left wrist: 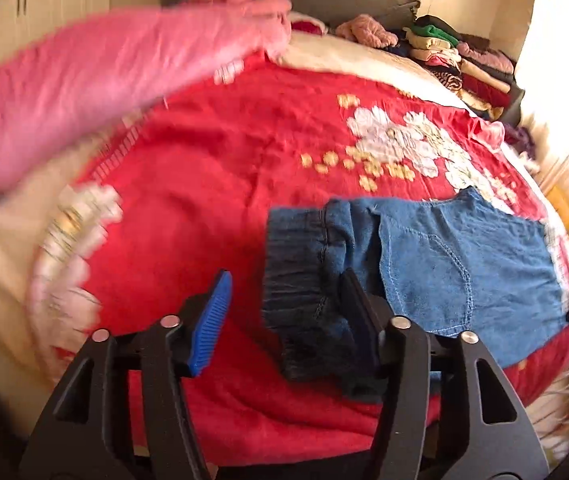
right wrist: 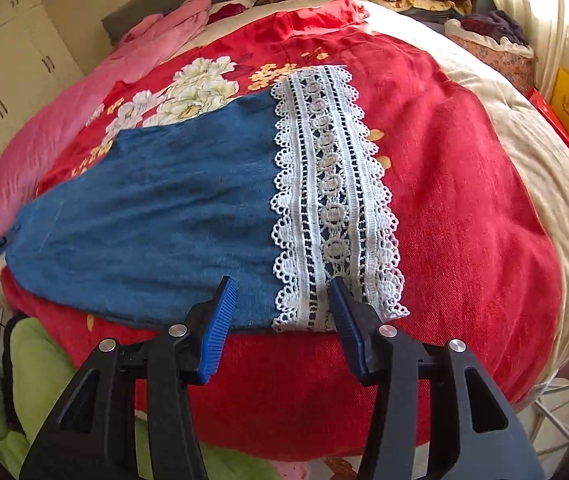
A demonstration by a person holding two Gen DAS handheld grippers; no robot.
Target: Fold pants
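Red floral bedding (left wrist: 220,168) covers the bed that serves as the work surface, with a pink blanket (left wrist: 84,80) along one side and a stack of folded clothes (left wrist: 464,68) near the headboard. On the near part of the bedding lie the pants (left wrist: 464,264), blue denim, spread flat; the dark elastic waistband (left wrist: 304,304) sits at one end and the lace-trimmed hem (right wrist: 332,196) at the other. The left gripper (left wrist: 284,312) hovers at the waistband with its jaws apart; one finger overlaps the band in the picture, but nothing is clamped. The right gripper (right wrist: 280,312) sits at the near edge by the lace hem, jaws likewise apart and holding nothing. The pants look narrow and neat, so the two legs may already lie one over the other, though the pictures do not settle this. What seems left is at least one crosswise fold, bringing hem toward waistband or the reverse, and both grippers appear placed at the two ends for it. No cloth is lifted yet.
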